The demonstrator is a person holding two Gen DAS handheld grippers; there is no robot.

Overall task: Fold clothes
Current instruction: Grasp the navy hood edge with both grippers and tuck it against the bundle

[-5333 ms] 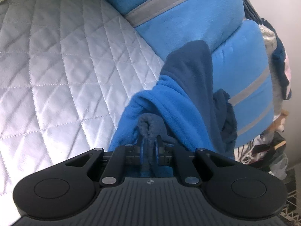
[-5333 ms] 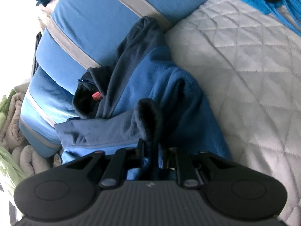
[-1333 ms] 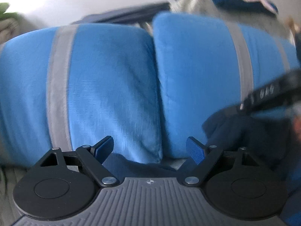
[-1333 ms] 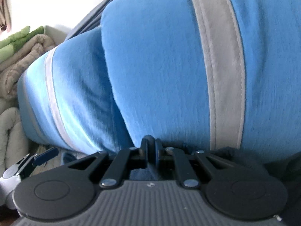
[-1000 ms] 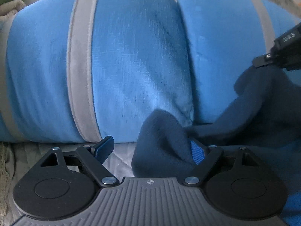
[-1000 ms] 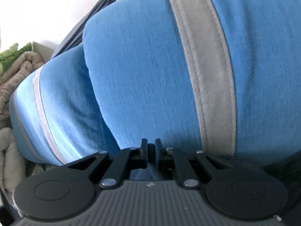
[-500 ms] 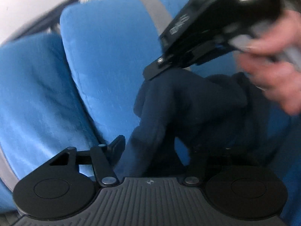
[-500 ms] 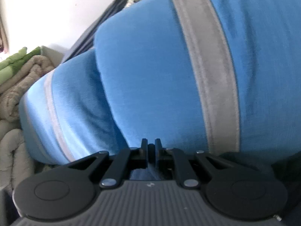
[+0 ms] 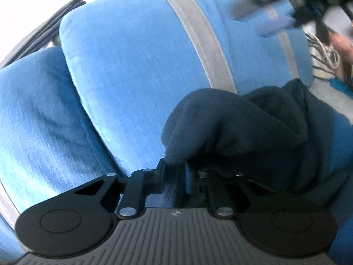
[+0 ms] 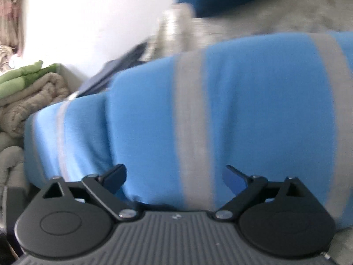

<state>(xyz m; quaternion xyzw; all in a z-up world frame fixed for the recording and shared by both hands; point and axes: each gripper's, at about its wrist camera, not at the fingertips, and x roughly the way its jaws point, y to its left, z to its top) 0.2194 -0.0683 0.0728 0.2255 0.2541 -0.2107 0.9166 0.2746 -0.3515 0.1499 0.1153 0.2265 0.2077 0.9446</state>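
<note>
Left wrist view, lower centre of frame: the left tool (image 9: 176, 172) is closing on a bunched fold of the dark navy fleece garment (image 9: 231, 123), its jaws nearly together with the cloth caught between them; a second ago they stood wide and empty. The garment lies heaped from centre to right of frame against the blue cushions (image 9: 136, 61) with grey stripes. Upper right, blurred, the right tool (image 9: 308, 2) is pulling away. Right wrist view: the right tool (image 10: 174, 176) is opening, jaws spread wide with nothing between them, where half a second ago they were pressed together. Assessment: the garment has passed from right to left; the right is free to take a second corner.
</note>
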